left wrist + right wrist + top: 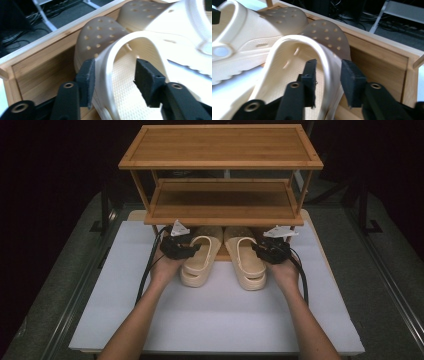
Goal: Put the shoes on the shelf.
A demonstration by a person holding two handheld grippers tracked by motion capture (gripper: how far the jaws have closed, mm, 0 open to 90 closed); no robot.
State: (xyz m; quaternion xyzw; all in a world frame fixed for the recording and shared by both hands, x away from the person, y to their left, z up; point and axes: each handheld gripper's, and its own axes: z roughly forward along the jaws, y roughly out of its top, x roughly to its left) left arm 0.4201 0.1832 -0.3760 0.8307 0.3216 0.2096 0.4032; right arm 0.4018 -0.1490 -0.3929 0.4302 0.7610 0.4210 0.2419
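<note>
Gripper L [113, 80] open astride clog [130, 62] strap; clog toes hidden under shelf [222, 215].

We see a two-tier bamboo shelf rack [220, 147] standing at the far end of a white board [220, 320] covering the table [350, 255].

A lab or recording studio, not a home: a white board [220, 310] lies on a table amid darkness, metal rails [390, 285] run at 3 and 9 o'clock, and cables [402, 23] tangle on the floor beside a stand [45, 15].
</note>
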